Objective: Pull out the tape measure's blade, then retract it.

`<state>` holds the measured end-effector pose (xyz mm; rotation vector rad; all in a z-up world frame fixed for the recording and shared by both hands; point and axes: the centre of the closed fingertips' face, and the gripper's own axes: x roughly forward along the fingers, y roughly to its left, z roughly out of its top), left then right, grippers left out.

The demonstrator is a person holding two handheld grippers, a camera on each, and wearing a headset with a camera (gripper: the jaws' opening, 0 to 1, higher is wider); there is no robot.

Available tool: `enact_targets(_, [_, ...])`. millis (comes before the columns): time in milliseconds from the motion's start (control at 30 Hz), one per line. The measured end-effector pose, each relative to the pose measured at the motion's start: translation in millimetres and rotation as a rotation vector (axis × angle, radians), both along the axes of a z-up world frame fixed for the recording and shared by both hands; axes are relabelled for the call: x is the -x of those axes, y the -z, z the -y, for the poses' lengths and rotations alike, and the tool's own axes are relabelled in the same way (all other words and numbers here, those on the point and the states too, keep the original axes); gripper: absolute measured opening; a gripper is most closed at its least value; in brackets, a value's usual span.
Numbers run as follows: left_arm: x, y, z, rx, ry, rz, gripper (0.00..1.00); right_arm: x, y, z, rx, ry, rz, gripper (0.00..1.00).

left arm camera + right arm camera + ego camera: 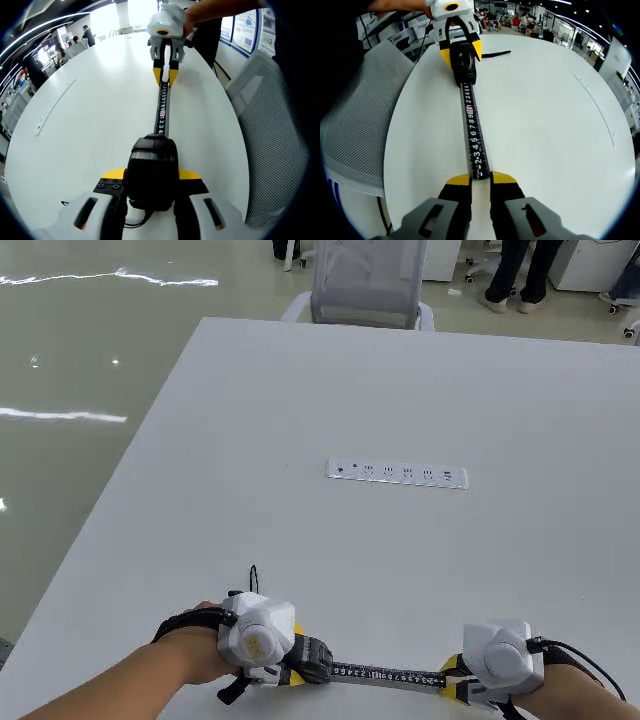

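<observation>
Blade (472, 132) spans from case (463, 60) in left claw (152, 175) to right claw (480, 179)

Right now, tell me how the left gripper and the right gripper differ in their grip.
The left gripper clamps the black case; the right gripper pinches the blade's end. The left gripper's jaws stand wide apart, the right gripper's nearly together. Both sit low over the table, facing each other.
</observation>
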<state>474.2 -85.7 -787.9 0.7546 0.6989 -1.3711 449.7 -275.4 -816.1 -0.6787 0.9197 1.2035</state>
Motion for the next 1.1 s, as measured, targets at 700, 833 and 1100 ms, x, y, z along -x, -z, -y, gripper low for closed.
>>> enact_targets(700, [0.5, 0.1, 0.2, -0.004, 0.001, -0.001, 0.31, 1.0, -0.6, 10.3, 0.006, 0.01, -0.006, 0.11])
enact_targets(833, [0.8, -0.3, 0.2, -0.005, 0.0, -0.001, 0.31, 1.6, -0.5, 12.4, 0.007, 0.012, -0.006, 0.11])
enact_targets(1100, [1.1, -0.1, 0.0, -0.007, -0.001, -0.001, 0.31, 2.4, -0.7, 16.4, 0.009, 0.02, -0.007, 0.11])
